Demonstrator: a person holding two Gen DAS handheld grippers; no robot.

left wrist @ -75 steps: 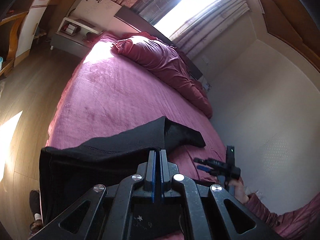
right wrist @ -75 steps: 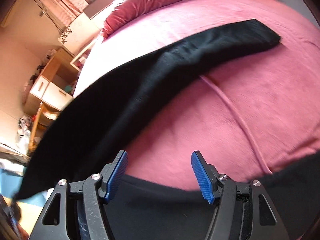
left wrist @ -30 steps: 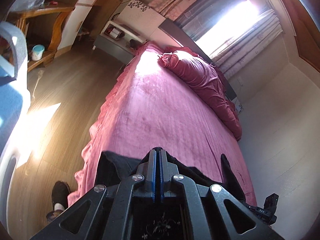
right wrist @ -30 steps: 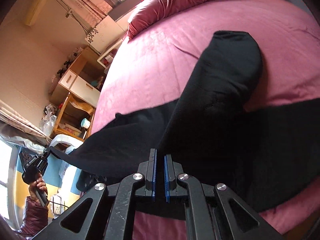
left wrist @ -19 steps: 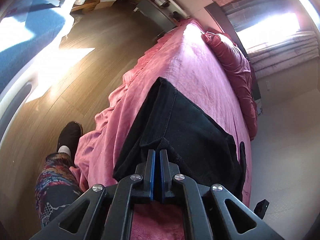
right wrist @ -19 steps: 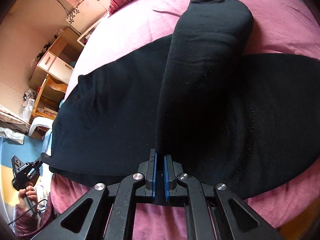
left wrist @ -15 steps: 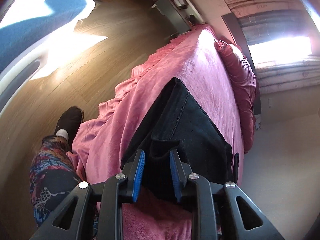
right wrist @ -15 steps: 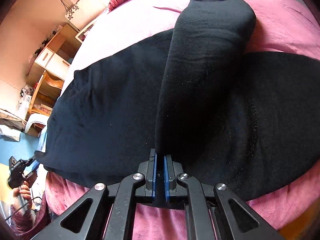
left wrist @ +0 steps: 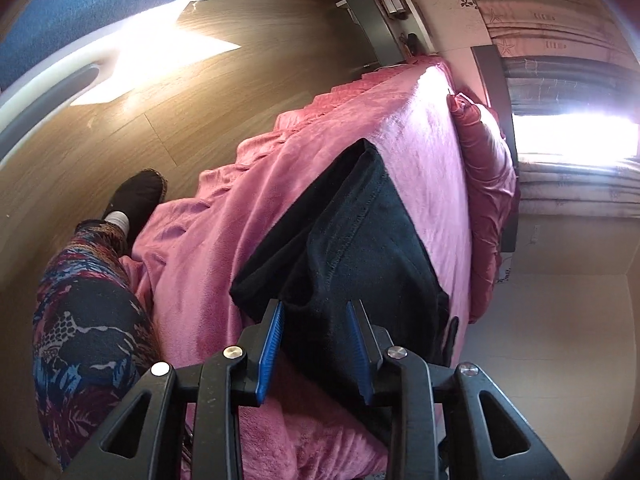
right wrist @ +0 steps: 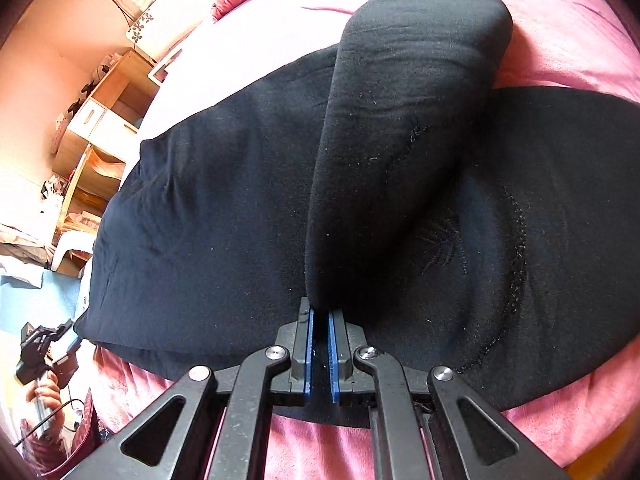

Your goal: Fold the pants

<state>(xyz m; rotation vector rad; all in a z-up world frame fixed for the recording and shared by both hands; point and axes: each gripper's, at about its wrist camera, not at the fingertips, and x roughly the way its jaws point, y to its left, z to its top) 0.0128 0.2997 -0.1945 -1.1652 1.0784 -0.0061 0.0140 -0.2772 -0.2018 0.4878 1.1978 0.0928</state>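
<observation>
Black pants [left wrist: 360, 240] lie folded on the pink bed cover [left wrist: 424, 152], near the bed's foot edge. My left gripper [left wrist: 316, 340] hovers low over their near corner. Its jaws are opening, and the cloth lies loose between the blue pads [left wrist: 272, 344] without being pinched. In the right wrist view the pants [right wrist: 208, 208] spread wide across the bed, and one leg [right wrist: 404, 120] is laid back over them as a thick fold. My right gripper [right wrist: 320, 332] is shut on the near edge of that fold.
A person's leg in patterned trousers [left wrist: 88, 320] and a dark slipper [left wrist: 136, 196] stand at the bed's edge on the wooden floor [left wrist: 200, 92]. A rumpled duvet [left wrist: 488, 184] lies at the head end. A wooden shelf unit [right wrist: 96, 132] stands beside the bed.
Both grippers came down to the bed, laying the pants flat. The left jaws, shut on the pants' corner before, have parted and let it go. The right gripper stays shut on the fold.
</observation>
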